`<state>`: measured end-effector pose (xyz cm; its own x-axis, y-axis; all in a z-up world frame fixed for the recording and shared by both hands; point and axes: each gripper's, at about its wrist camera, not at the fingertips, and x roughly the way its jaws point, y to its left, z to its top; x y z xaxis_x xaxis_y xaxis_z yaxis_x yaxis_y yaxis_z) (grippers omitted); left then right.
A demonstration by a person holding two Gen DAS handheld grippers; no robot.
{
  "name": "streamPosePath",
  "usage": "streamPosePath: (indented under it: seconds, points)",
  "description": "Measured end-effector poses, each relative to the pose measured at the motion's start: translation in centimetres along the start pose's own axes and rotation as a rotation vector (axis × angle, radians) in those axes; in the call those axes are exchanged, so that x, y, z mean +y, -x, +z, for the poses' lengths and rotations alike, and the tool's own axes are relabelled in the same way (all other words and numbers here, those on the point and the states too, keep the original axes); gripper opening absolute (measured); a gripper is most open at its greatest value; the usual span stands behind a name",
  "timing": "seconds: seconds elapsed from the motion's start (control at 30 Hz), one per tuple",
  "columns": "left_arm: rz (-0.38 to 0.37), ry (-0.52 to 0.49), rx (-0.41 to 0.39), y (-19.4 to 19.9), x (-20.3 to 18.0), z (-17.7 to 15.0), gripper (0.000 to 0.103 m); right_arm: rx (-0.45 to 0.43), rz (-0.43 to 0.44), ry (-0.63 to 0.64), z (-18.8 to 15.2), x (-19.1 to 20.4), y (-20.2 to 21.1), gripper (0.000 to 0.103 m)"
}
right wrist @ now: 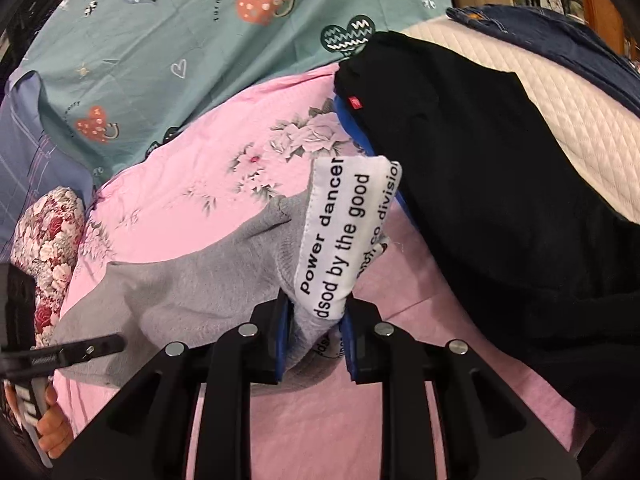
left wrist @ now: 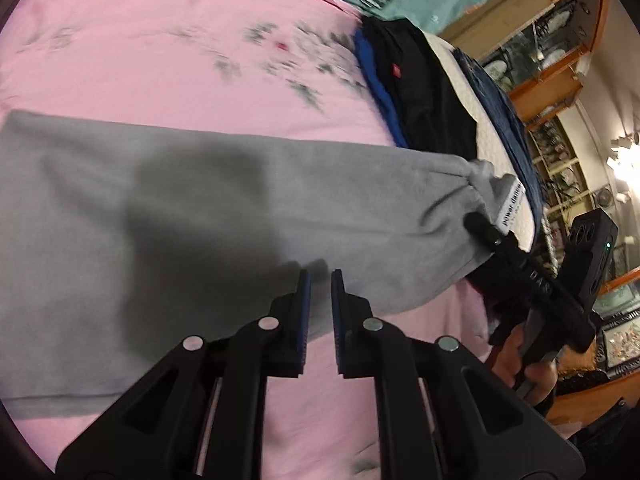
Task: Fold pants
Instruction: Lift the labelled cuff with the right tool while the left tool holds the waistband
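Grey pants (left wrist: 200,216) lie stretched across the pink flowered bedsheet (left wrist: 160,40). My left gripper (left wrist: 321,280) hovers over their near edge with a narrow gap between its fingers, holding nothing. My right gripper (right wrist: 314,312) is shut on the grey cuff (right wrist: 276,264), which carries a white printed label (right wrist: 340,232), and lifts it off the sheet. In the left wrist view the right gripper (left wrist: 480,224) shows at the pants' right end, at the label (left wrist: 510,208). The left gripper's finger (right wrist: 96,346) shows at the left of the right wrist view.
A stack of folded clothes, black (right wrist: 480,184) over blue (left wrist: 376,80), lies at the right on the bed beside a white quilted pad (right wrist: 560,108) and dark jeans (right wrist: 560,44). A teal heart-print cover (right wrist: 200,40) lies at the back. Wooden shelves (left wrist: 560,60) stand beyond the bed.
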<state>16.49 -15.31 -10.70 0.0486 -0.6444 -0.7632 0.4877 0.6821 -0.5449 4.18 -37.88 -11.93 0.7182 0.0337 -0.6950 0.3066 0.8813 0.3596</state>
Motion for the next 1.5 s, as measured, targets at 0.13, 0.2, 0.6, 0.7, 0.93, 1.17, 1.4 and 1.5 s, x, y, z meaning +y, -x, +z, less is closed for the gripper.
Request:
streamPosePath:
  seconds: [0.13,0.2,0.6,0.7,0.93,1.17,1.4,1.5]
  points:
    - [0.053,-0.041,0.037,-4.4,-3.1,1.2,0.009,0.000,0.033,0.014,0.2,-0.1,0.3,0.023]
    - [0.075,-0.041,0.069,-6.5,-3.6,1.7,0.009,0.005,0.051,0.017,0.2,-0.2,0.3,0.023]
    - [0.023,0.021,0.098,-7.1,-2.5,1.2,0.009,0.023,0.089,0.031,0.8,0.2,-1.0,0.020]
    - [0.034,0.058,0.045,-6.0,-1.5,2.5,0.009,0.016,0.083,0.049,0.6,0.8,-0.6,0.020]
    - [0.114,0.067,0.087,-9.4,-0.4,5.1,0.009,0.006,0.093,0.062,0.6,1.8,0.0,0.019]
    - [0.079,0.089,0.045,-7.5,0.4,4.6,0.009,0.008,0.086,0.091,0.9,3.3,0.0,0.018]
    - [0.122,0.196,-0.139,4.5,6.7,-0.1,0.009,-0.006,0.089,0.160,1.2,6.3,0.9,0.018]
    - [0.283,0.266,-0.250,9.9,11.4,-3.4,0.009,-0.023,0.118,0.237,1.1,9.2,1.4,0.017]
